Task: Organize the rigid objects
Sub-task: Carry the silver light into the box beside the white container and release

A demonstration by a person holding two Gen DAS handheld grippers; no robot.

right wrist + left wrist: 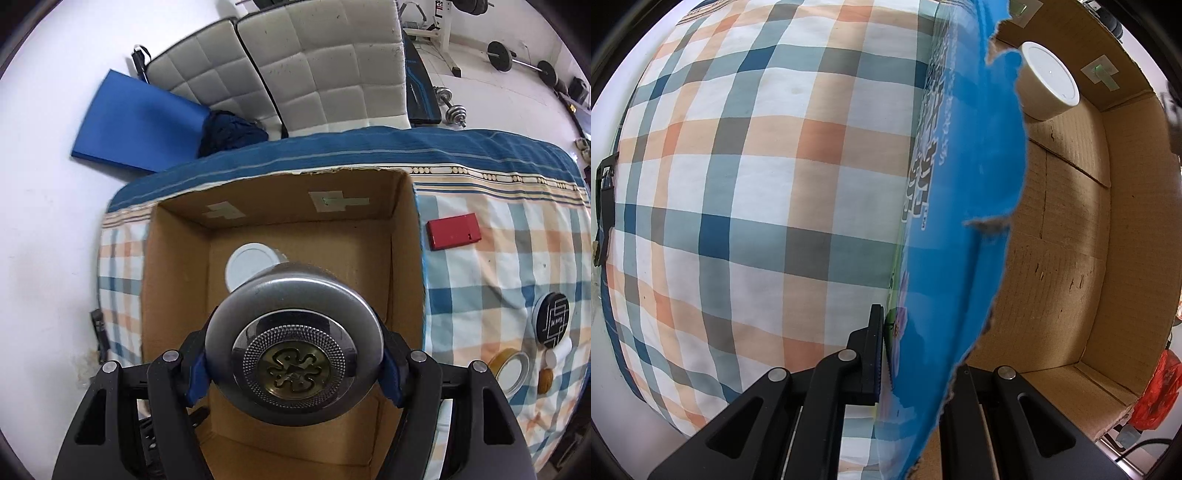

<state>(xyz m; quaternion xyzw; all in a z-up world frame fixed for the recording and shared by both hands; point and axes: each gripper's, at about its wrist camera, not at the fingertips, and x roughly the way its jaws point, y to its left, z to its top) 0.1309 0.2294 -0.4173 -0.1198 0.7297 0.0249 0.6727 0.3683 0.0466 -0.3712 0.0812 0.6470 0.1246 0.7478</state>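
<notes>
The left gripper clamps its jaws on the cardboard box's blue wall, likely steadying it, while the right gripper, jaws clamped on a silver metal canister, holds it above the box interior beside the white jar.

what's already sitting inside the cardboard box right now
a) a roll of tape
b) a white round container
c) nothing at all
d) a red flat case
b: a white round container stands on the floor of the cardboard box, near its far wall, while the right gripper holds a metal can above the box; the red case and tape roll lie outside on the plaid cloth.
</notes>
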